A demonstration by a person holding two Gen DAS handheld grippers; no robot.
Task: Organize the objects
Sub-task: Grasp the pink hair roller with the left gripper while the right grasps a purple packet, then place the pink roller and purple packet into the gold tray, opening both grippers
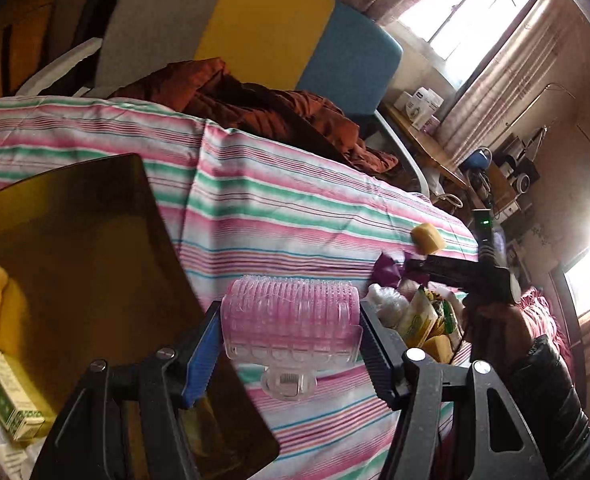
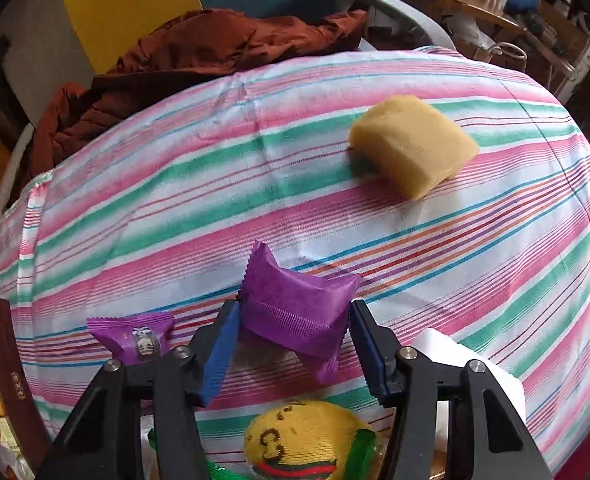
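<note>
A pink hair roller (image 1: 295,332) with a clear clip sits crosswise between the blue pads of my left gripper (image 1: 291,312), which is shut on it above the striped bedsheet (image 1: 275,208). In the right wrist view, my right gripper (image 2: 295,306) is shut on a purple snack packet (image 2: 299,292), with a pad touching each side and one corner hanging below. A second purple packet (image 2: 133,336) lies on the sheet just to its left. The left wrist view shows the right gripper (image 1: 409,268) far to the right, held by a hand in a dark sleeve.
A yellow sponge (image 2: 413,144) lies further up the bed. A rolled yellow sock (image 2: 303,444) and a white block (image 2: 447,352) lie under the right gripper. A brown translucent lid (image 1: 95,264) and a green-white carton (image 1: 7,400) are at left. A rust-coloured jacket (image 1: 255,112) lies at the bed's far edge.
</note>
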